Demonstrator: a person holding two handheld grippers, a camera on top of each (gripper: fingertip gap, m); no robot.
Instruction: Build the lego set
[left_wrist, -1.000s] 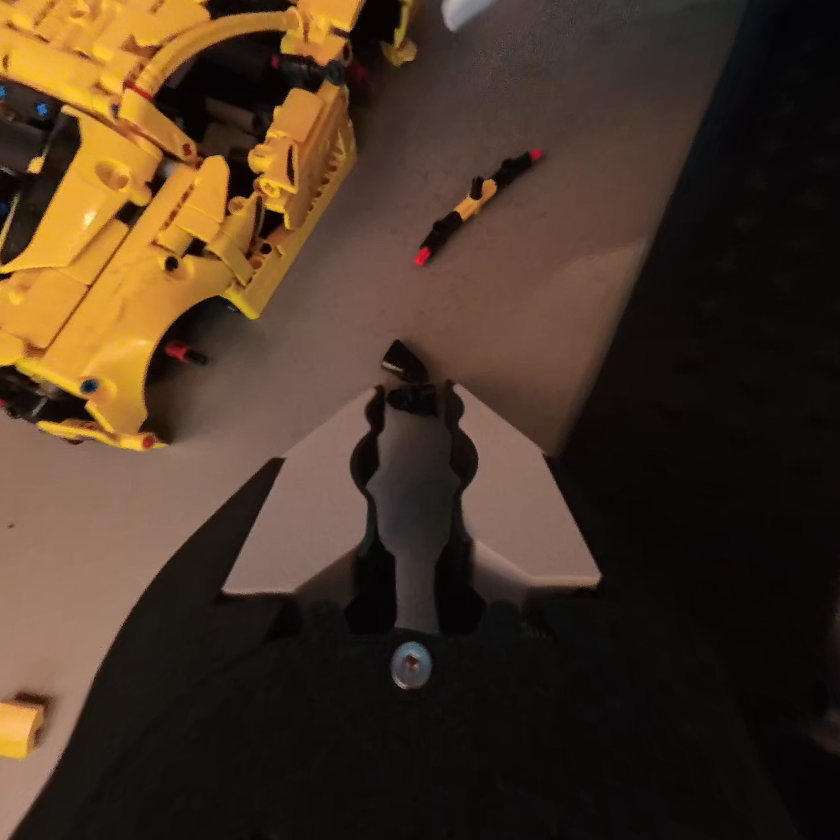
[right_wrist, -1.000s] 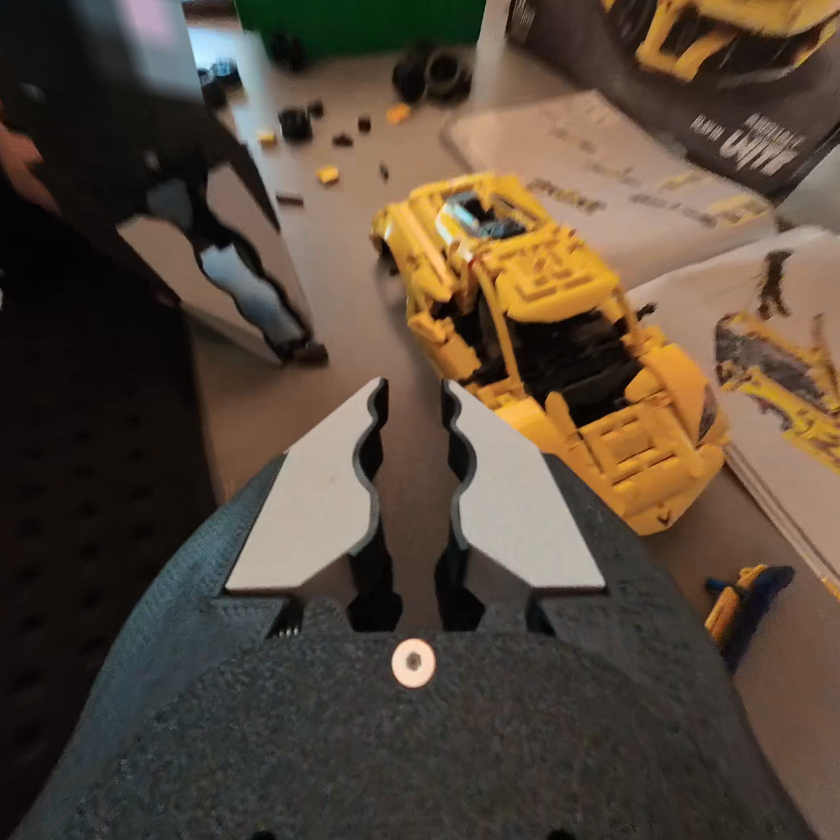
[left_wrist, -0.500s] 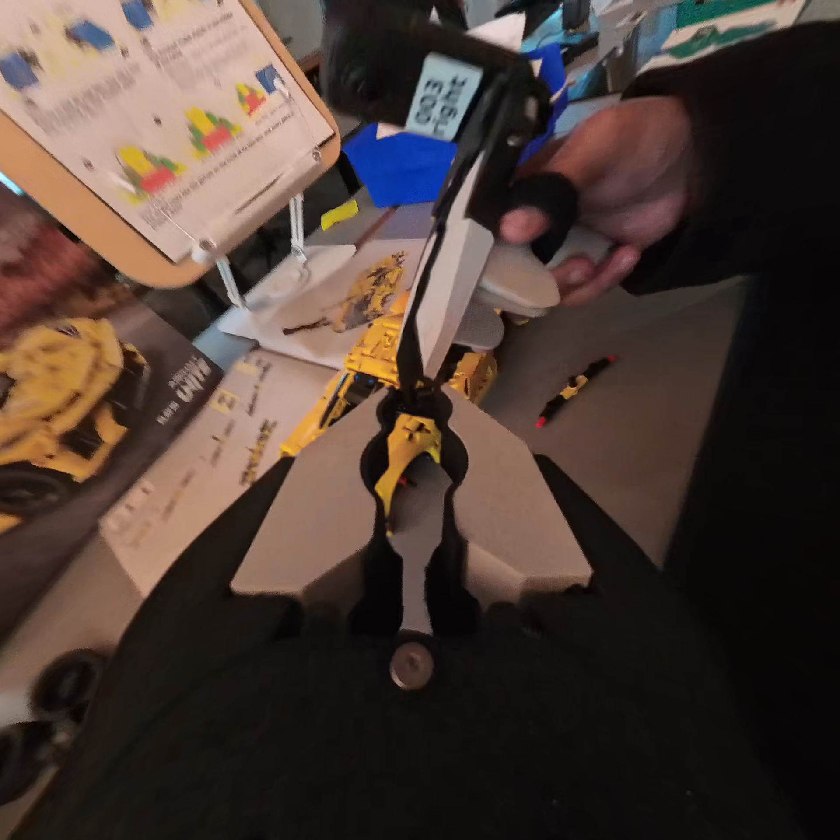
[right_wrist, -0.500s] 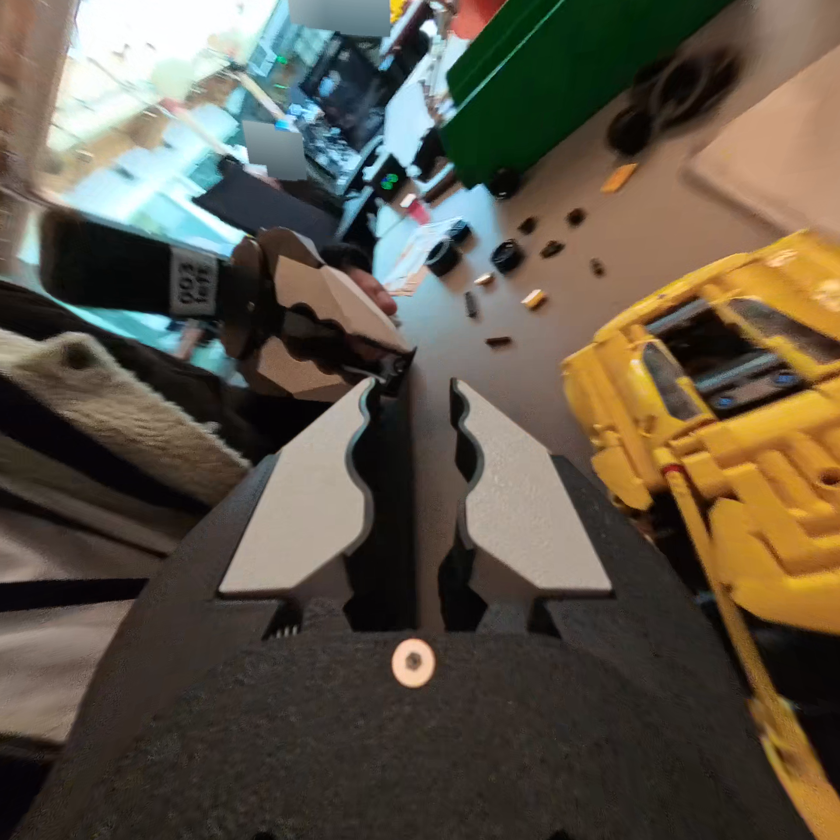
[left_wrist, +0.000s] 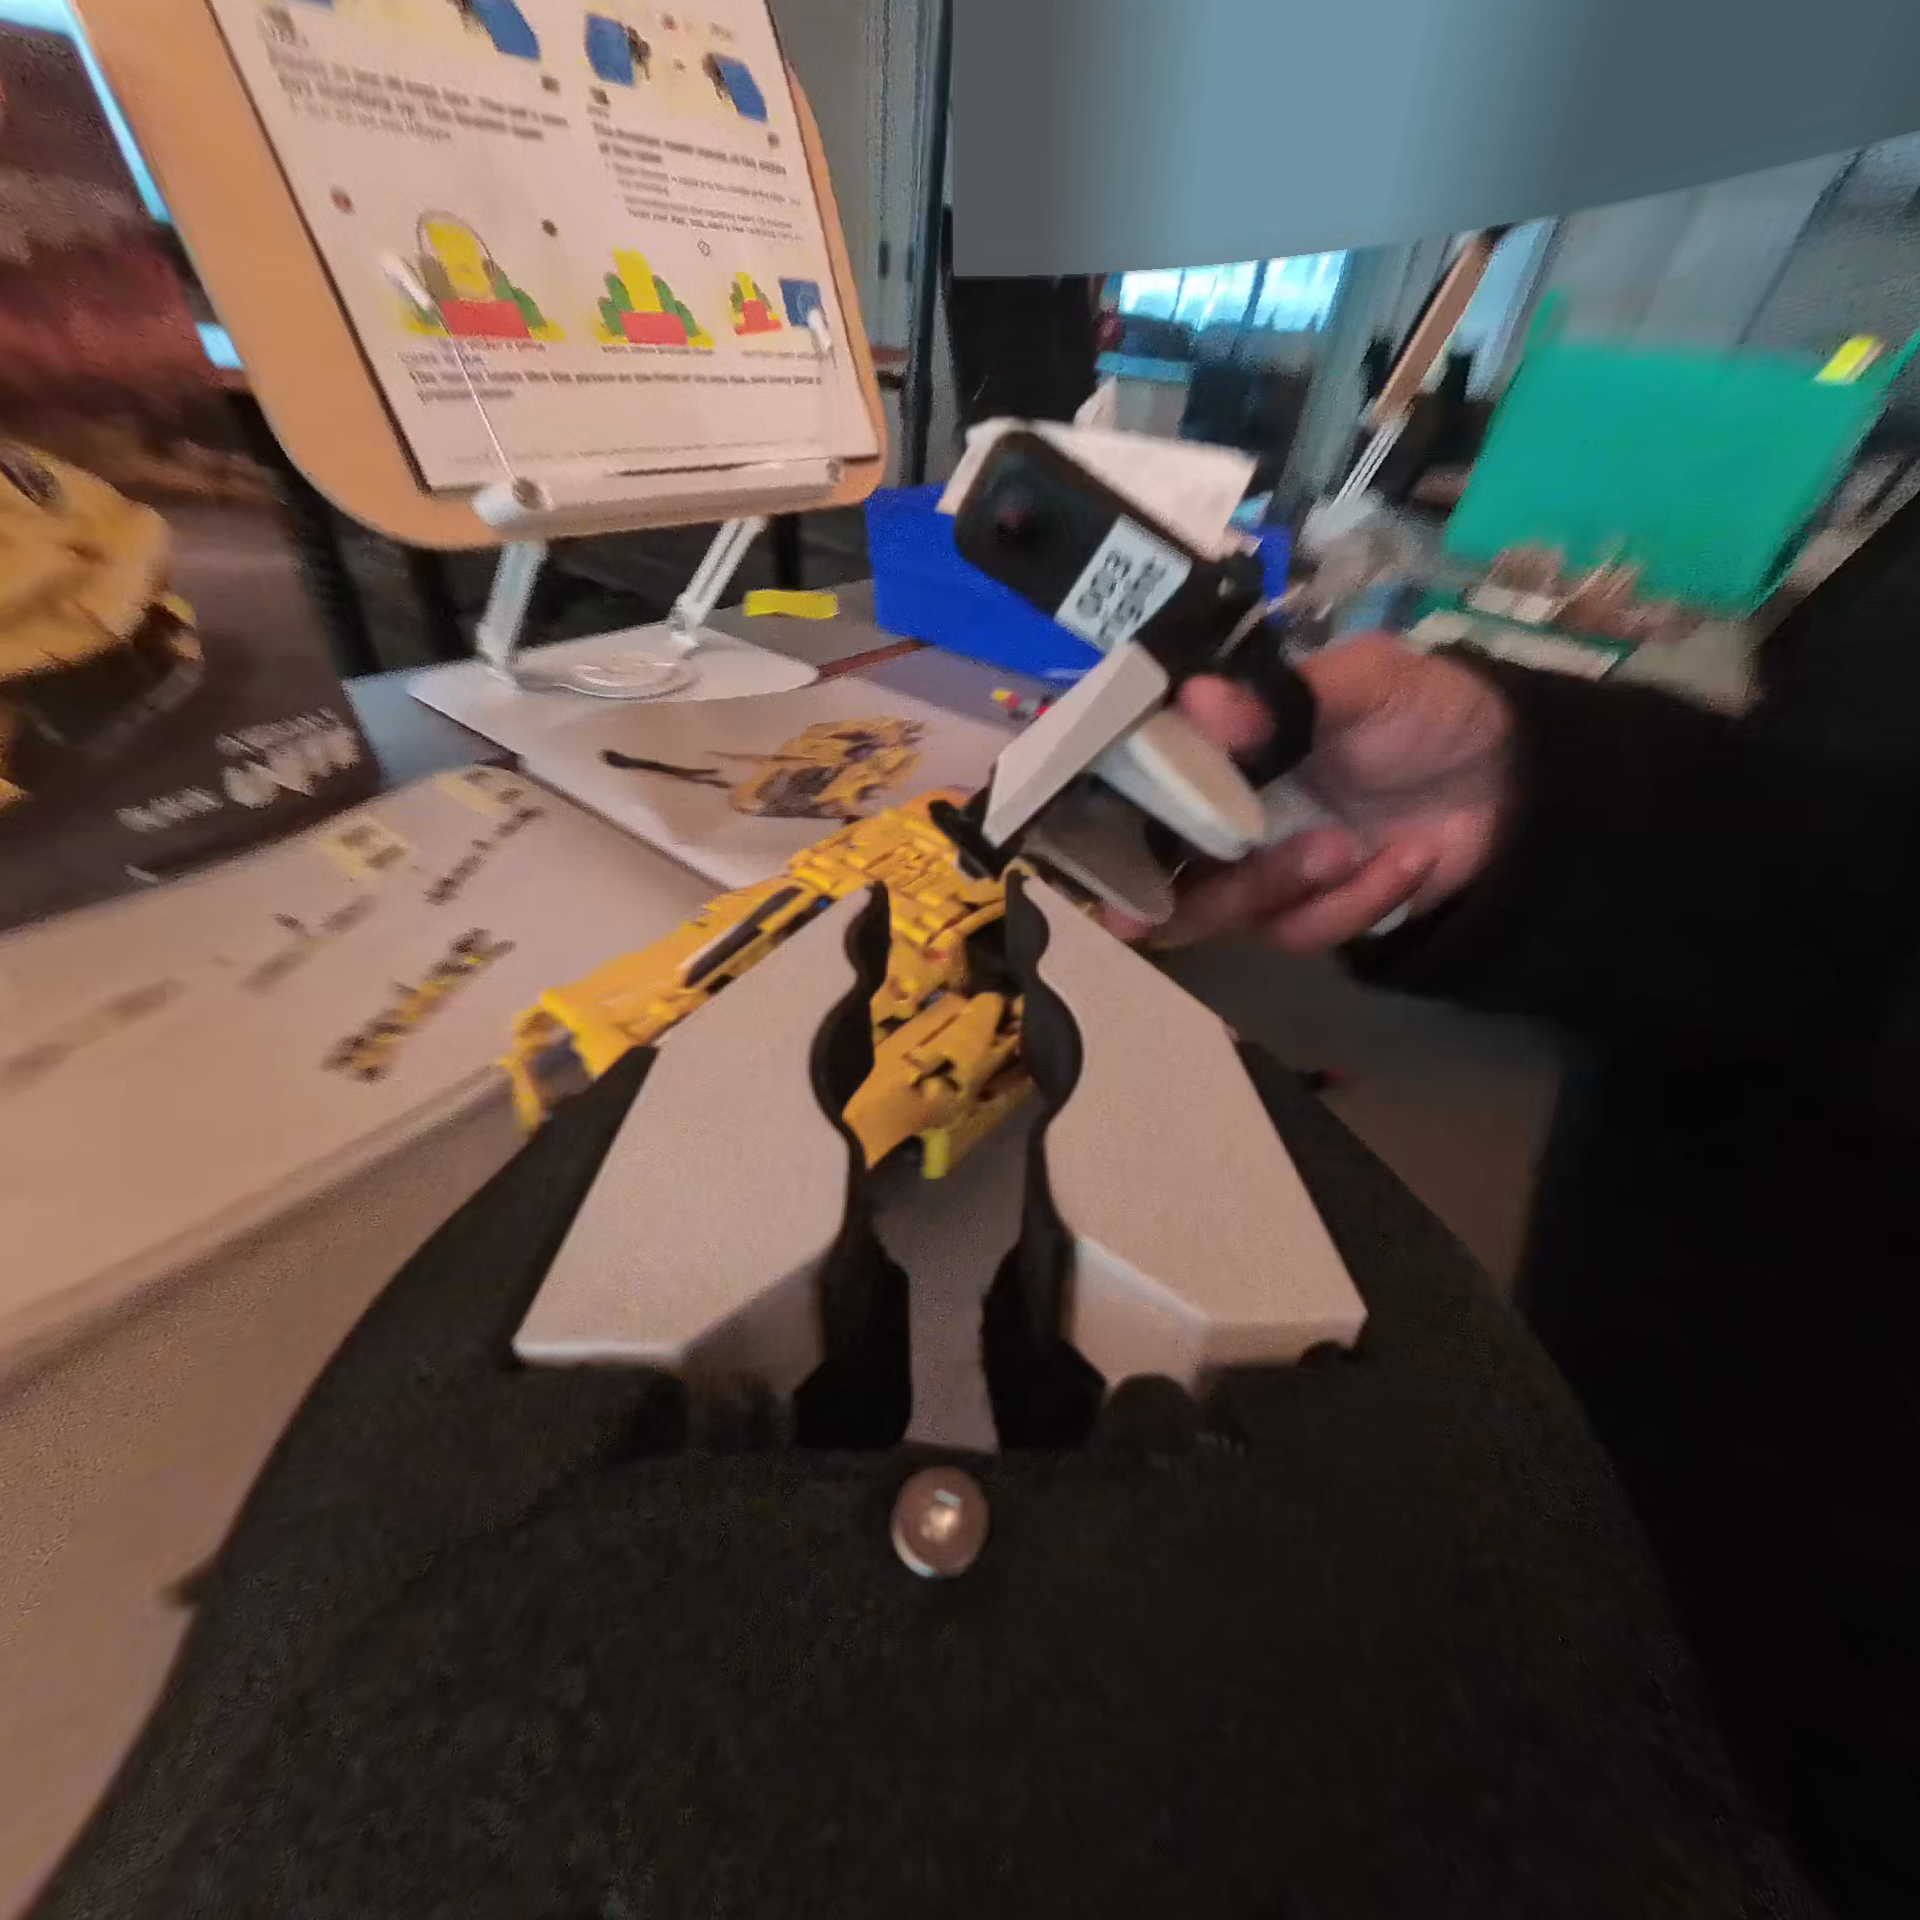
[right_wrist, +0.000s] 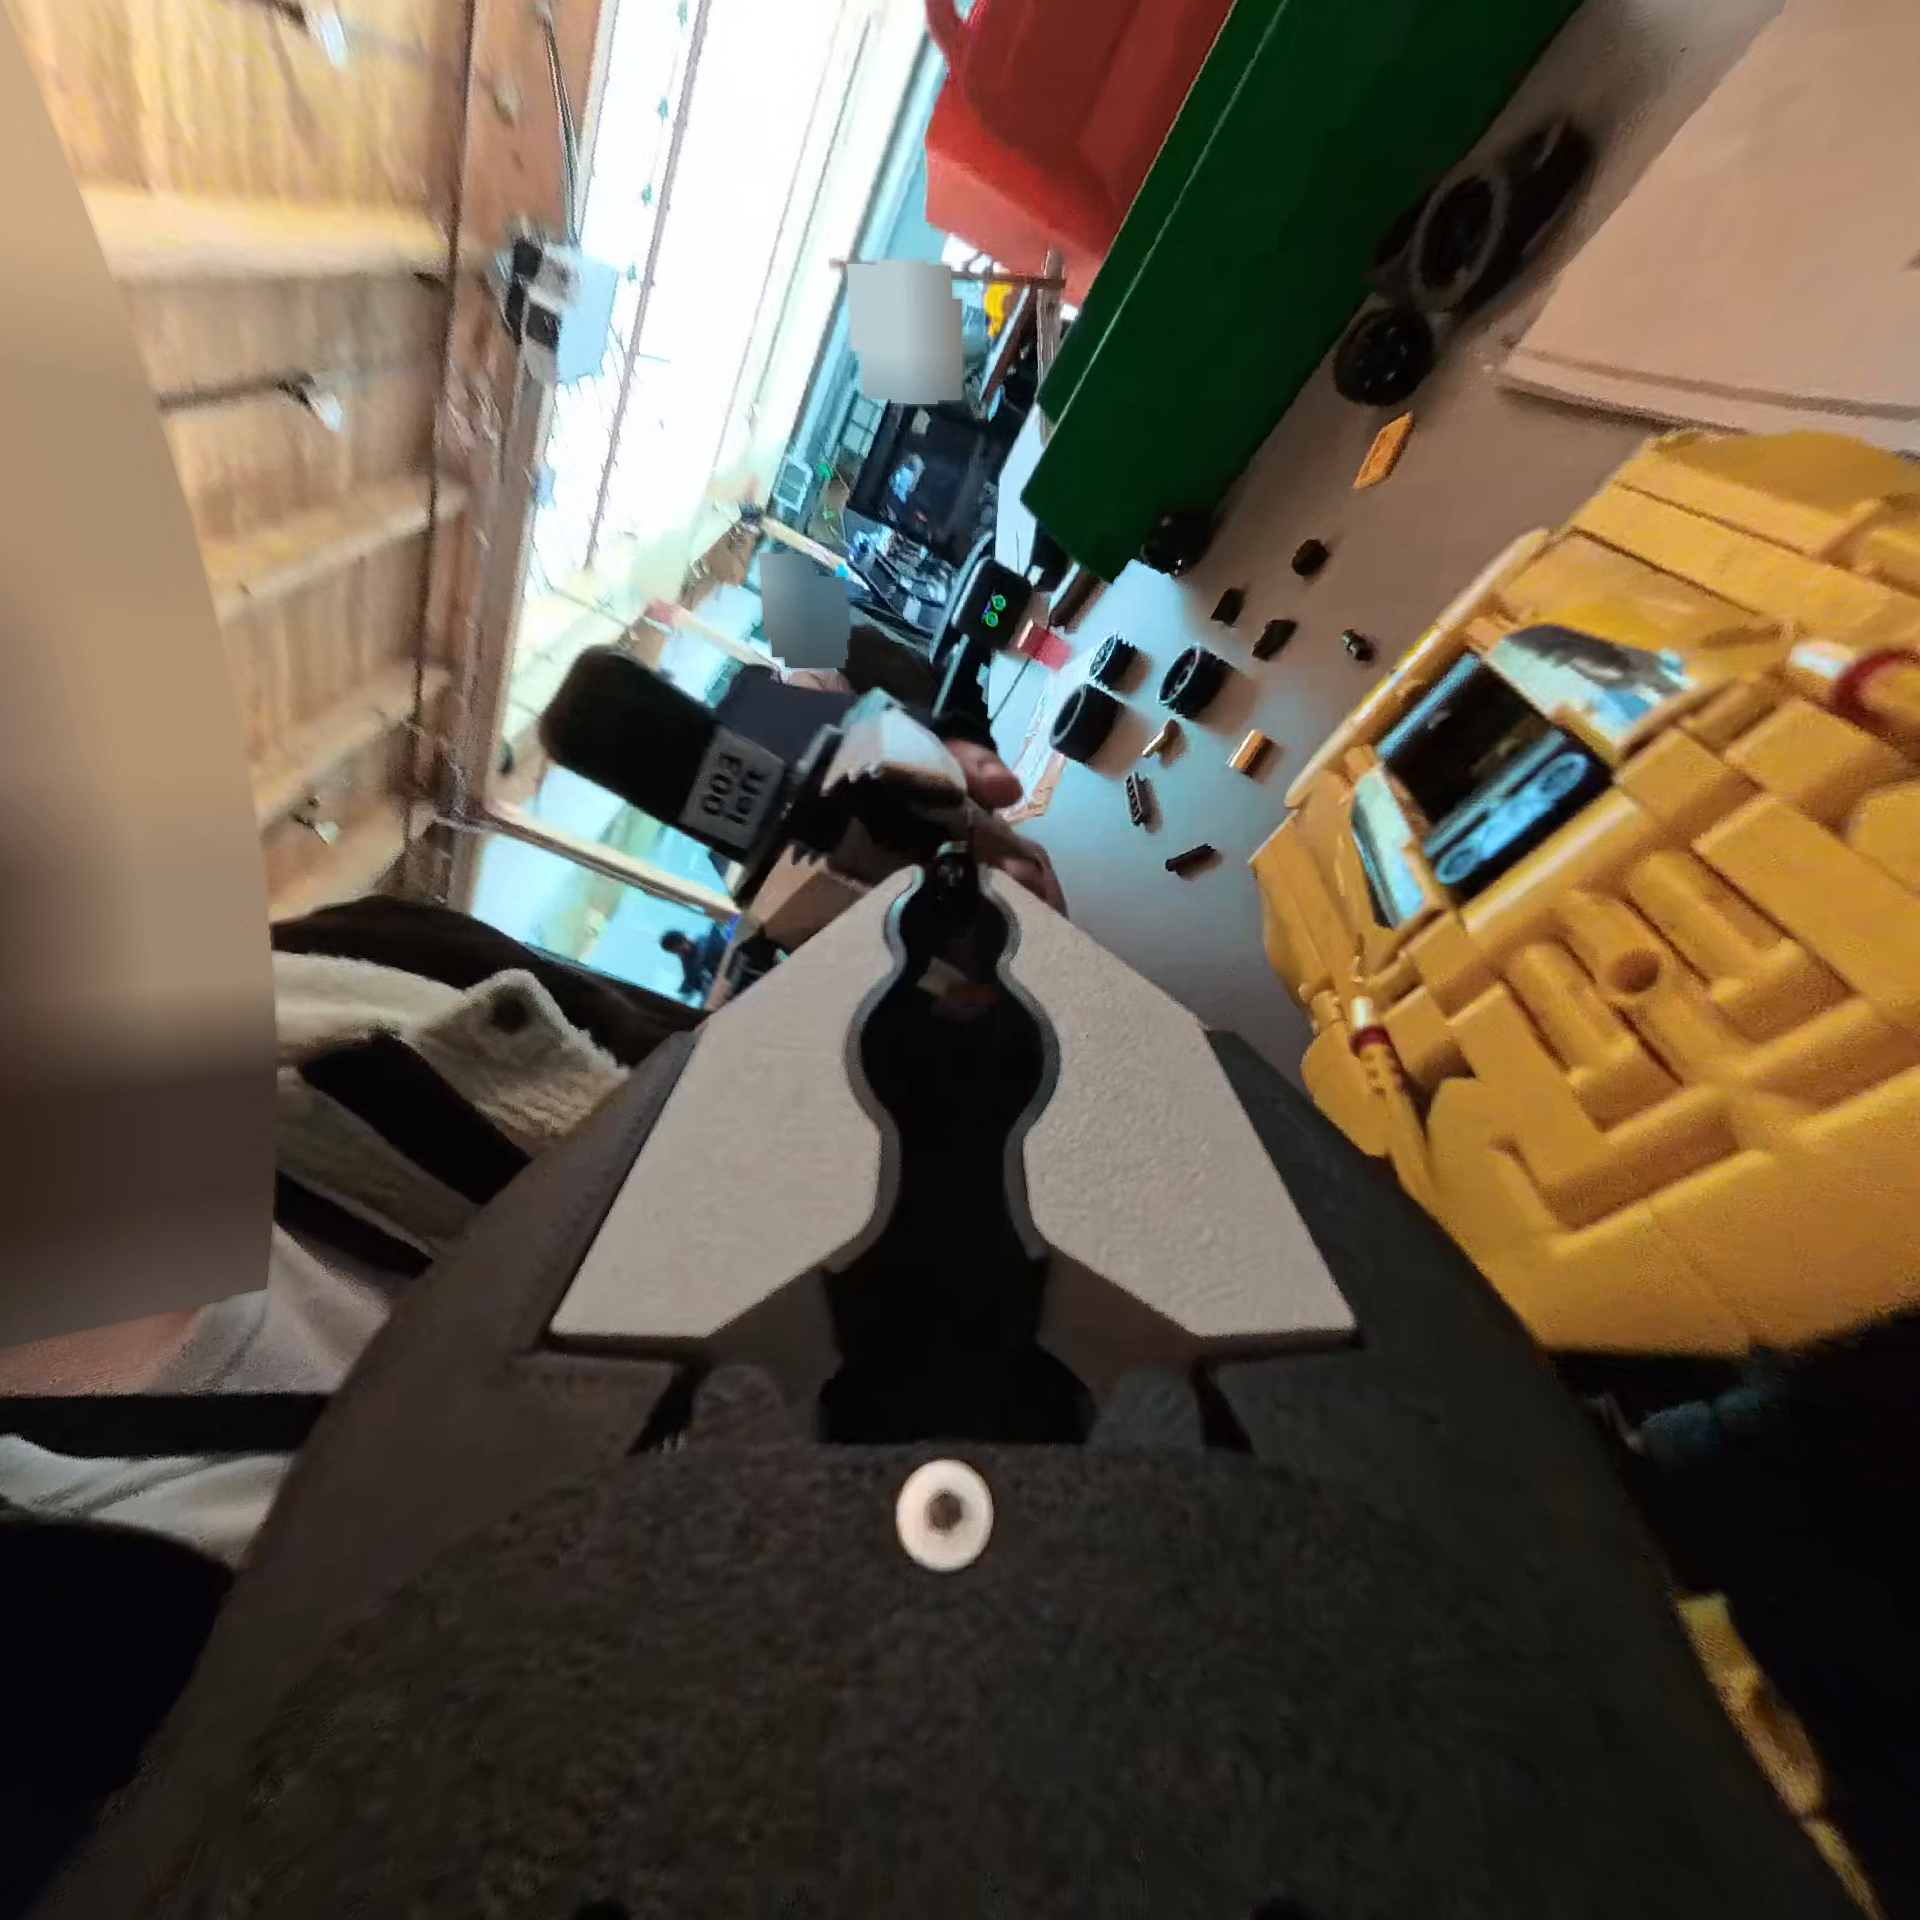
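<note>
The partly built yellow brick car (right_wrist: 1621, 935) rests on the grey table (right_wrist: 1132, 852). Both grippers meet tip to tip above it: the right gripper (right_wrist: 951, 888), jaws nearly closed, pinches a small black piece (right_wrist: 951, 878). The left gripper (left_wrist: 940, 904) has its jaws narrowly parted; whether they grip anything cannot be told.

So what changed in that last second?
The left gripper lifted off the table with the small black piece. The right gripper swung to meet it tip to tip, its fingers closing on the piece. The yellow car stayed put.
</note>
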